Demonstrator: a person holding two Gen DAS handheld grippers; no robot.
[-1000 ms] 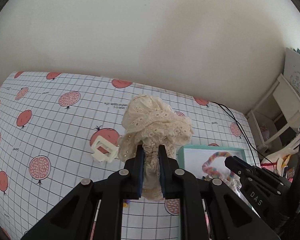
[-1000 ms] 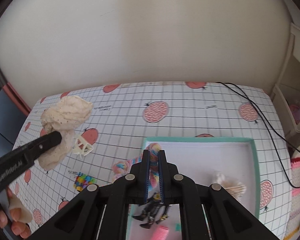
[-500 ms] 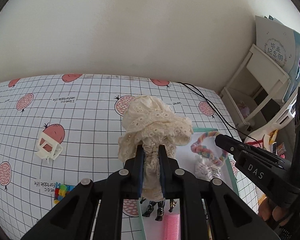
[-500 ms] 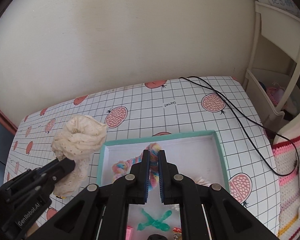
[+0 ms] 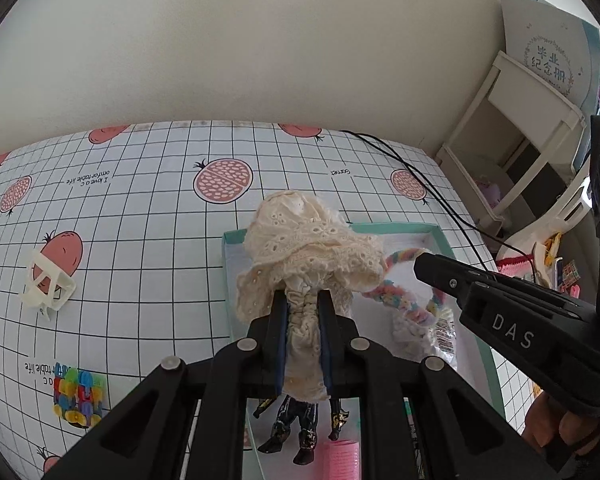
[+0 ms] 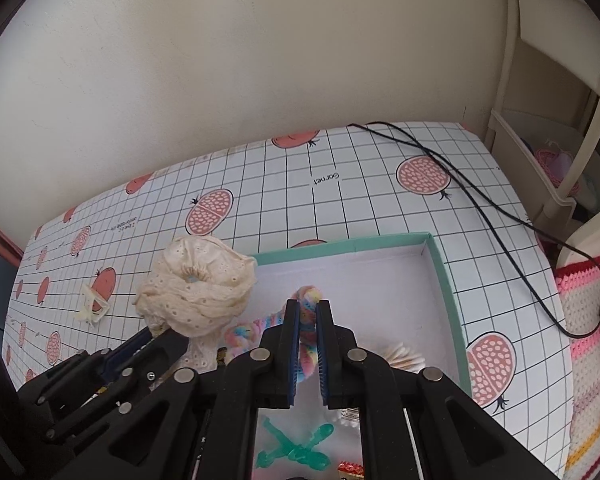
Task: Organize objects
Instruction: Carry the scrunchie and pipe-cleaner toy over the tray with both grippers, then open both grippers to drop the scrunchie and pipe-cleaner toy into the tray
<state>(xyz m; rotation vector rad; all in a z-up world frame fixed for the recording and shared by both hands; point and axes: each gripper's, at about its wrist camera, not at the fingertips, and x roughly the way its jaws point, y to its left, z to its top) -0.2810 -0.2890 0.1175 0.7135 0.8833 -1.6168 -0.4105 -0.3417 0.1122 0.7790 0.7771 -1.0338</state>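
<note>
Holding a cream lace scrunchie (image 5: pixel 308 256) between its pressed-together fingers, the left gripper (image 5: pixel 303 304) points steeply down above the left rim of a teal-edged box (image 6: pixel 440 276). The scrunchie hangs partly over that rim and partly over the box's white floor. The right gripper (image 6: pixel 308 320) is shut, its tips over the middle of the box above a pastel rainbow hair loop (image 6: pixel 256 326) lying inside; whether the pads pinch the loop cannot be told. A bare hand (image 5: pixel 556 428) shows at the right gripper's handle.

Inside the box, the far right corner is bare, while the near half is crowded: a black figure-shaped clip (image 5: pixel 300 428), a pink roller (image 5: pixel 340 454), a green clip (image 6: pixel 296 446) and a pale ribbed scrunchie (image 6: pixel 404 358).

On the table (image 5: pixel 148 216), covered with a grid-and-pomegranate cloth, a white claw clip (image 5: pixel 48 286) lies well left of the box, and a cluster of small multicoloured clips (image 5: pixel 78 398) sits nearer on the left. Much of the cloth between them and the far wall is open. A black cable (image 6: pixel 480 196) crosses the far right corner. White shelving (image 6: pixel 556 128) stands just past the table's right edge.
</note>
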